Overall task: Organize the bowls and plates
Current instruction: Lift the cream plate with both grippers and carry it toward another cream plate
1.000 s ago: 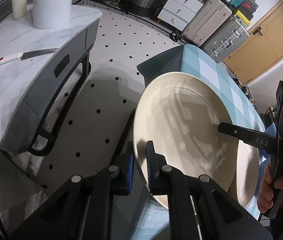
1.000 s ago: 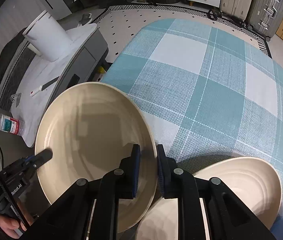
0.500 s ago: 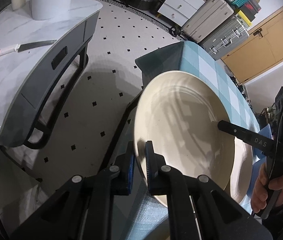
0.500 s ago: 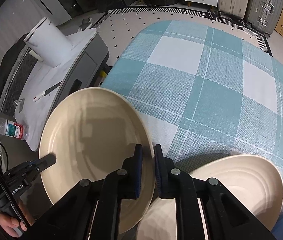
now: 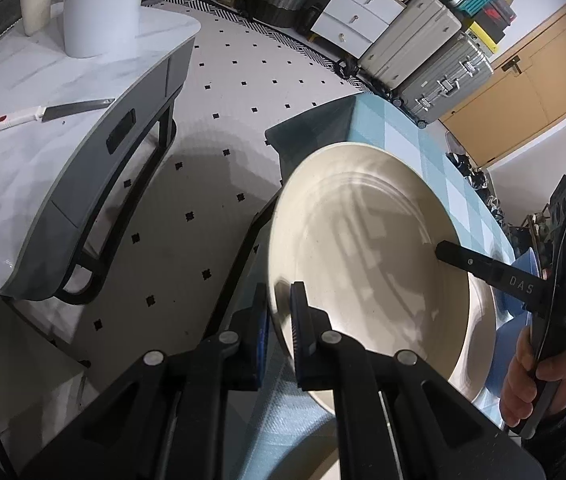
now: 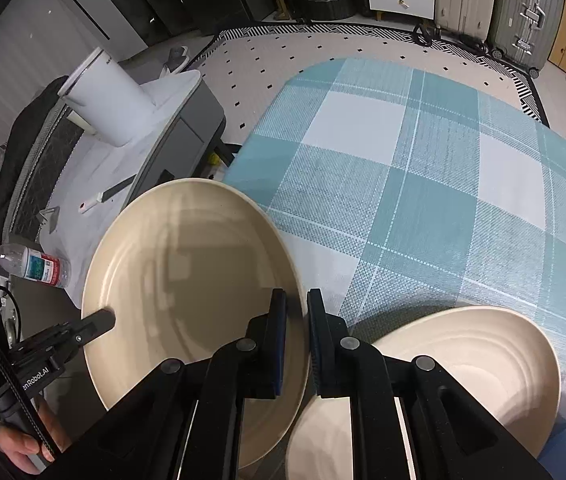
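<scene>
While both grippers pinch one cream plate (image 6: pixel 187 280) by opposite rims, left gripper (image 5: pixel 279 320) and right gripper (image 6: pixel 297 320) hold it tilted over the near-left edge of the checked tablecloth (image 6: pixel 423 184), a second cream plate (image 6: pixel 463 368) lying just right of it. Left of these stands a marble side table (image 5: pixel 23 152) bearing knife (image 5: pixel 51 114), white cylinder (image 6: pixel 107 96) and water bottle (image 6: pixel 31 266); suitcases (image 5: pixel 435 56) line the far wall; legible markings: "DAS", "nRobot.AI".
</scene>
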